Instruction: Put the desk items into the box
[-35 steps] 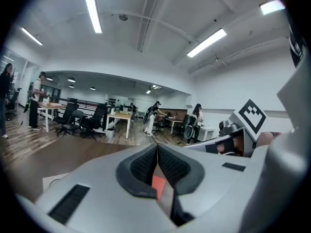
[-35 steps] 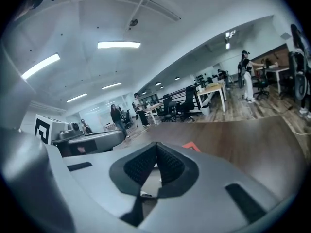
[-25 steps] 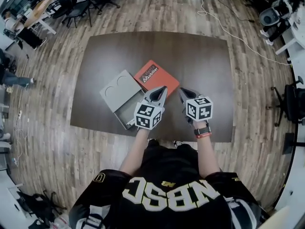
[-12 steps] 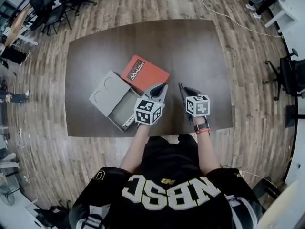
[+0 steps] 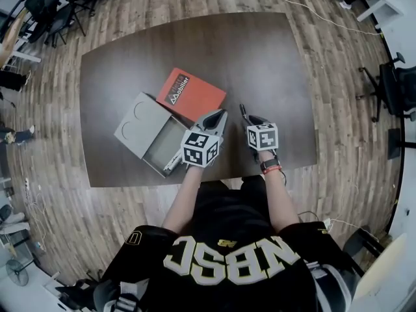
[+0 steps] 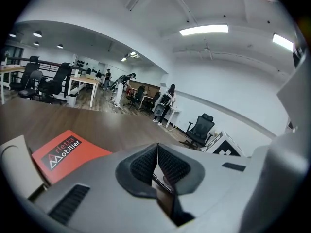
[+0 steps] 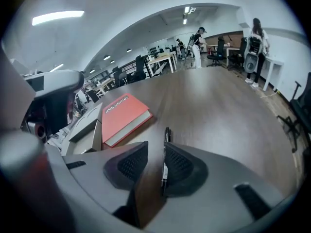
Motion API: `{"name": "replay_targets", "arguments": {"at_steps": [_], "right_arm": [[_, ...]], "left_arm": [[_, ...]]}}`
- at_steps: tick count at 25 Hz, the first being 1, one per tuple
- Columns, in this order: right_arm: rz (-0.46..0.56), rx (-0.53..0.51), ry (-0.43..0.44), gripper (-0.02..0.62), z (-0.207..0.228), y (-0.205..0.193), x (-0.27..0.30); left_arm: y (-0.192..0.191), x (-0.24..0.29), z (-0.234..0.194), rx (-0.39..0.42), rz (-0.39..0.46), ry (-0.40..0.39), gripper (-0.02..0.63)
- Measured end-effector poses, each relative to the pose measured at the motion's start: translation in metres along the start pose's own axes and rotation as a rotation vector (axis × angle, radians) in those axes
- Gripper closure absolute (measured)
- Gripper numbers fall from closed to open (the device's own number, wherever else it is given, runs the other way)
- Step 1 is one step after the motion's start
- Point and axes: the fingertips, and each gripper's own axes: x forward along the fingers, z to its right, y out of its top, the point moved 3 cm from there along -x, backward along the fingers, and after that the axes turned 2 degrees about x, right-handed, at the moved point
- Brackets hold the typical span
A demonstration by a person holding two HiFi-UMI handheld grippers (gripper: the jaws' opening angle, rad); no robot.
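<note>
While the table (image 5: 273, 57) bears the open grey box (image 5: 133, 123) at near left, its lid folded out to the far left, and the red book (image 5: 190, 95) just beside it on the far side, both grippers stand at the near edge to the right of the box. The left gripper (image 6: 156, 150) points up and away over the table, jaws pressed together at the tips with nothing clamped. The right gripper (image 7: 154, 154) is released, jaws apart and low over the wood. The black pen (image 7: 165, 136) lies lengthwise in that gap, close along the right jaw, its far end past the tips.

The step in hand appears to be the grasp of the pen. It sits off-centre in the gap, so a plain squeeze would likely push it sideways or roll it; the gripper is better shifted right until the barrel is midway between the pads, then closed on the barrel's middle to prevent pivoting. The carry runs left, where the left gripper stands between pen and box and should give way
</note>
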Motion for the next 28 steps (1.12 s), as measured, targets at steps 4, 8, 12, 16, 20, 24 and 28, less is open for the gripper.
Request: {"name": "replay_targets", "arguments": {"at_steps": [4, 8, 12, 16, 20, 24, 28], "right_arm": [[-0.039, 0.000, -0.025, 0.477, 0.009, -0.016, 0.015], [-0.061, -0.009, -0.048, 0.476, 0.015, -0.022, 0.024], [-0.072, -0.026, -0.062, 0.477, 0.017, -0.024, 0.032], [-0.075, -0.048, -0.066, 0.489, 0.016, -0.021, 0.035], [-0.099, -0.086, -0.087, 0.539, 0.017, -0.026, 0.042], [-0.110, -0.104, -0.107, 0.541, 0.016, -0.022, 0.039], [-0.111, -0.099, -0.098, 0.543, 0.017, -0.017, 0.035]], "left_arm": [[-0.006, 0.000, -0.006, -0.007, -0.021, 0.006, 0.589], [-0.012, -0.002, -0.015, -0.015, -0.036, 0.022, 0.589], [-0.017, -0.008, -0.023, -0.028, -0.043, 0.042, 0.589], [-0.022, -0.012, -0.029, -0.035, -0.050, 0.060, 0.589], [-0.023, -0.015, -0.030, -0.053, -0.048, 0.065, 0.589], [-0.026, -0.017, -0.032, -0.058, -0.045, 0.070, 0.589], [-0.027, -0.018, -0.033, -0.067, -0.041, 0.078, 0.589]]}}
